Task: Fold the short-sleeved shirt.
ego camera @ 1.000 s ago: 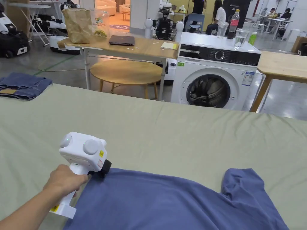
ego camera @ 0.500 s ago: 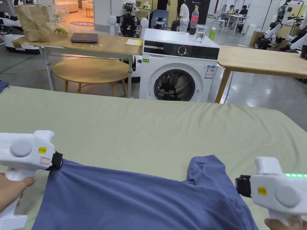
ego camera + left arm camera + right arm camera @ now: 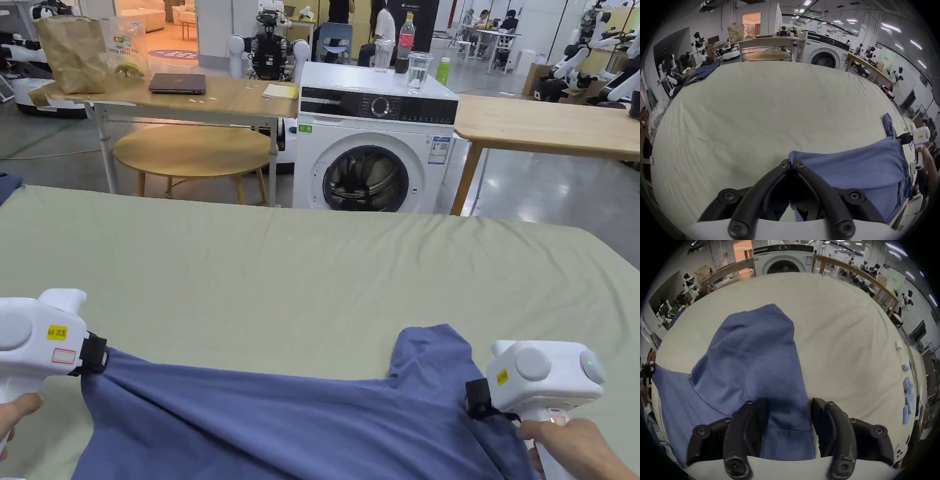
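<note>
Shirt (image 3: 281,425): blue, short-sleeved, spread on the green-covered counter (image 3: 312,269), at the edge nearest the camera, opposite the washing machine (image 3: 369,137); top edge pulled taut between the two hand-held grippers.
Sleeve (image 3: 431,356): bunched, pointing toward the washing machine, just left of the right hand-held gripper.
Left hand-held gripper (image 3: 94,355): at the shirt's left corner; in the left gripper view (image 3: 791,164) jaws closed together, pinching a fold of blue cloth between the tips.
Right hand-held gripper (image 3: 476,400): at the shirt's right side, below the sleeve; in the right gripper view (image 3: 790,402) jaws standing apart, cloth lying in the gap, touching the left jaw, right jaw beside the cloth's edge; not clamped.
Right hand (image 3: 572,444): wrapped round the white grip.
Jeans (image 3: 700,74): folded, far left corner of the counter from the shirt.
Beyond the washing machine: wooden tables, a brown paper bag (image 3: 72,53).
</note>
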